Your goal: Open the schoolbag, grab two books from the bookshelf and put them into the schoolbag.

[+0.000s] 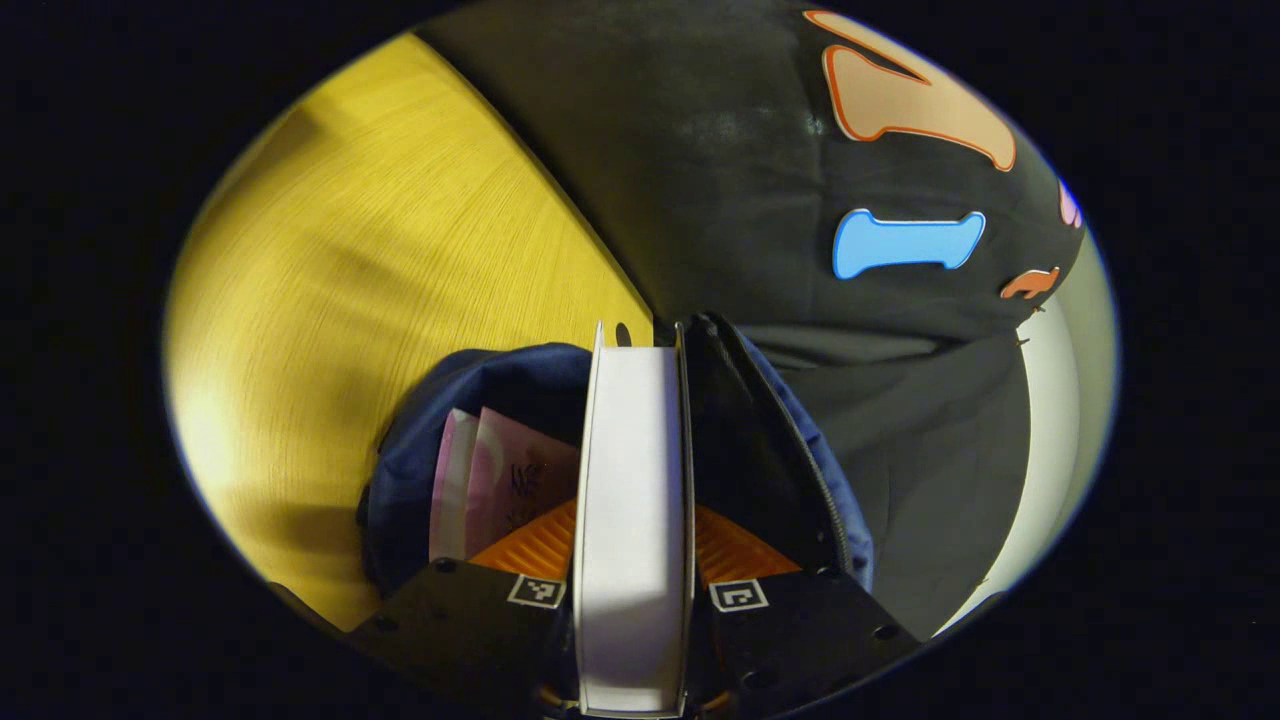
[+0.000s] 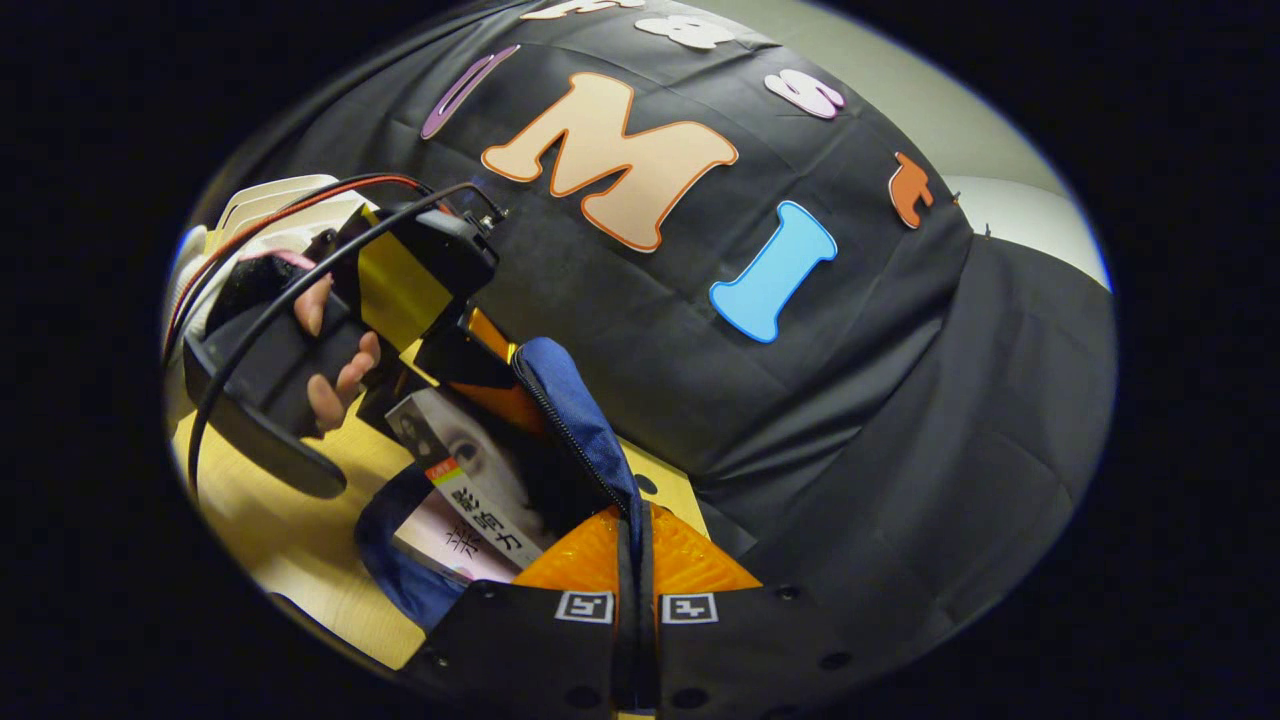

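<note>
Left gripper view, bottom centre: the left gripper point(image 1: 634, 560) is clamped on a white book point(image 1: 634, 500), both fingers pressed against its covers, the book standing on edge and running straight up the middle of the frame. Its far end sits in the mouth of the blue schoolbag point(image 1: 480, 385), which opens just beyond the fingers. Inside the bag, lower left of centre, a pink book point(image 1: 500, 480) is already tucked in upright. The bag's dark flap with its zipper point(image 1: 800, 450) curves down the right side of the white book. The yellow wooden table point(image 1: 380, 280) spreads across the left half of the frame.

Over to the right gripper view — the right gripper point(image 2: 637, 560) at bottom centre is pinched together on the bag's blue zippered edge point(image 2: 575, 410), holding that rim up so the mouth stays wide. Left of it, at lower left, the white book's printed cover point(image 2: 470, 470) leans into the opening, with the pink book point(image 2: 440, 545) beneath it. A hand point(image 2: 335, 365) at the left edge grips the other gripper's black handle, cables looping over it.
</note>
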Demonstrator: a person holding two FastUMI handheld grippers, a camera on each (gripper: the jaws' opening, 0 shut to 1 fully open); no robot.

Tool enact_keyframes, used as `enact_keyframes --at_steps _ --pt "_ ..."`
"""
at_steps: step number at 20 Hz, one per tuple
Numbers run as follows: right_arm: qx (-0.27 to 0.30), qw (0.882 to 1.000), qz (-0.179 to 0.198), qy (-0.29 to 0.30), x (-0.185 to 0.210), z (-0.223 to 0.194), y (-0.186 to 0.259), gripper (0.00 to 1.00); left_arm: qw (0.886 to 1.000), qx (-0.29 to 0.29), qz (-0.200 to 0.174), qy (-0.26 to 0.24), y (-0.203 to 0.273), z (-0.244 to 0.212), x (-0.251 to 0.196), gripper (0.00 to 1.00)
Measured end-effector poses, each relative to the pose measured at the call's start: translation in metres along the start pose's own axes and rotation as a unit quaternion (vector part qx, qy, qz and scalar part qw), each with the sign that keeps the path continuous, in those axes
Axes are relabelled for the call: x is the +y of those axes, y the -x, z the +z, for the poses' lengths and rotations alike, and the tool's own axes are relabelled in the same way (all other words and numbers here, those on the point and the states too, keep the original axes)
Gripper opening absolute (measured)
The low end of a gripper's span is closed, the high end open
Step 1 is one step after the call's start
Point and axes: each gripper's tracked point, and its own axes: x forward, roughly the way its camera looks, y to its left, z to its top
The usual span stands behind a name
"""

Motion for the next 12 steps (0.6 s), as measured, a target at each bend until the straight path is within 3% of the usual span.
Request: enact_keyframes --at_steps 3,9,12 --pt "-0.008 1.0 0.008 -0.003 0.003 0.003 0.0 0.02 1.0 0.016 -0.002 -0.024 -0.003 -0.012 0.0 0.4" --pt "-0.011 1.0 0.016 -0.001 0.013 0.002 -0.002 0.02 0.999 0.046 -0.022 -0.004 -0.022 -0.038 0.003 0.38" --pt "-0.013 1.0 0.023 0.012 0.019 0.002 -0.003 0.02 0.999 0.039 0.01 -0.012 -0.025 -0.045 0.023 0.46"
